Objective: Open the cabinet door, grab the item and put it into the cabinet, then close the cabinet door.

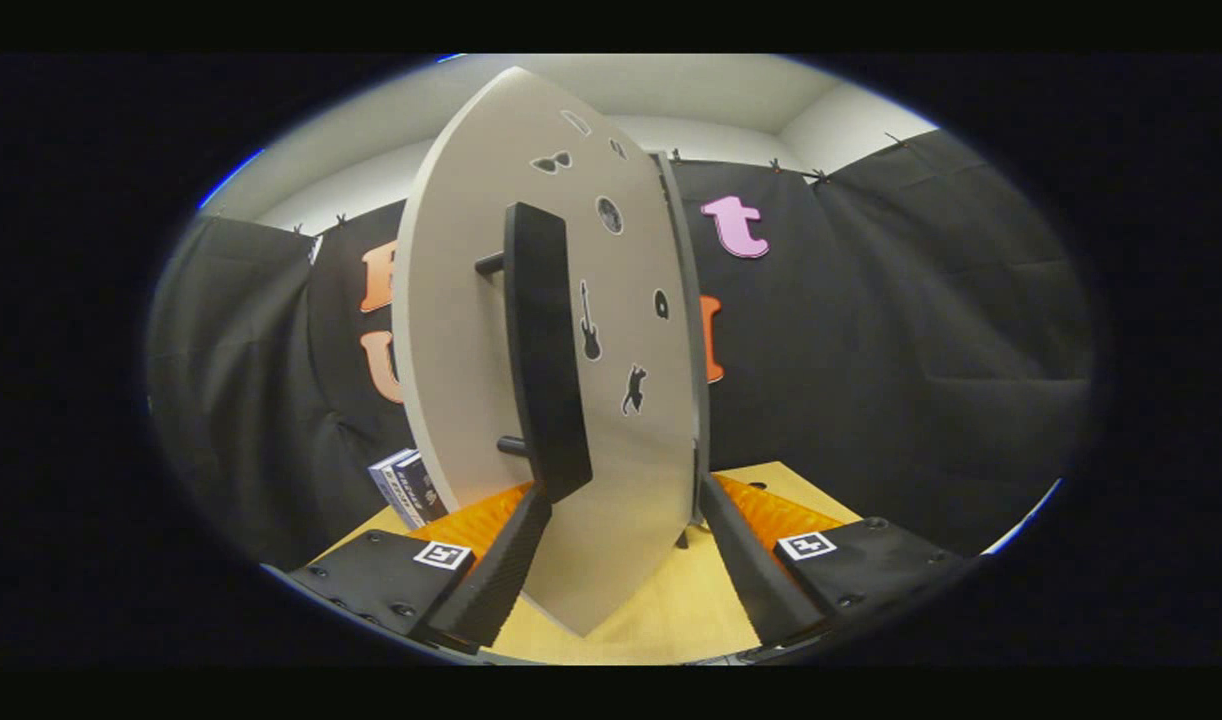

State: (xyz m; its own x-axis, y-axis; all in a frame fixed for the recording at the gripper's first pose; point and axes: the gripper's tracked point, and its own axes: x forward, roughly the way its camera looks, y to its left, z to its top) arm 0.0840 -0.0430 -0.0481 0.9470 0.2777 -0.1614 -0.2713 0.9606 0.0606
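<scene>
Two fingers (pixel 516 560) spread wide, gripper (pixel 626 500) grasping nothing, astride the cabinet door's (pixel 471 330) lower edge. Left tip touching the dark handle (pixel 543 340), or nearly. Right finger beside the door's free edge, open room beyond. Boxed item (pixel 406 487) left of door, on the wooden table (pixel 671 610). Cabinet contents hidden.

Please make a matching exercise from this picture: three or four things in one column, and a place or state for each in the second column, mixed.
Things:
1. cabinet door
2. handle
3. small box
4. tool

Places or states:
A. stands on the table, left of the door
B. open, fingers either side of the door's lower edge
C. light panel bearing black stickers
D. dark upright bar on two pegs

Pairs: 1-C, 2-D, 3-A, 4-B
</scene>
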